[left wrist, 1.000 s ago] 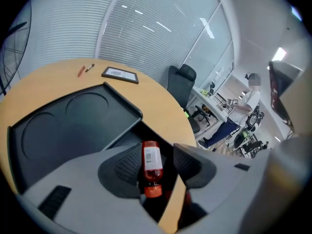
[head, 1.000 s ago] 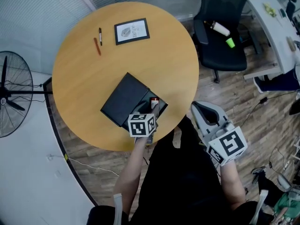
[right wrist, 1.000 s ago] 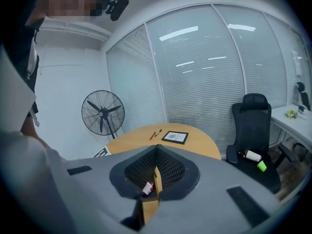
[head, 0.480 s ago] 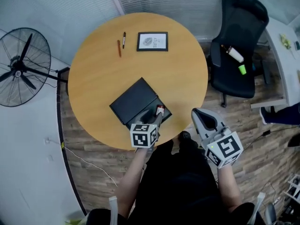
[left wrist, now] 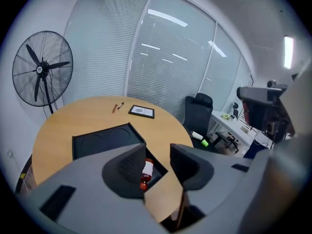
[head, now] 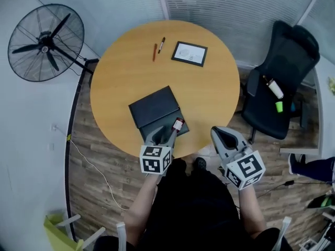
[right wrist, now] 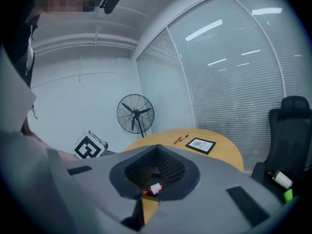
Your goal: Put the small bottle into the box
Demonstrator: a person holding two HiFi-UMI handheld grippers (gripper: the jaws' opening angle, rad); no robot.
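We found the small bottle point(head: 178, 124) lying on its side in the open compartment at the near right end of the black box point(head: 152, 104), which rested on the round wooden table point(head: 209, 82) close to its near edge. We held the left gripper point(left wrist: 157, 156) near that compartment and clear of the bottle; its jaws stood apart, though they had just been closing, with nothing between them. We held the right gripper point(right wrist: 156, 152) beyond the table's edge, its jaws brought together and empty.
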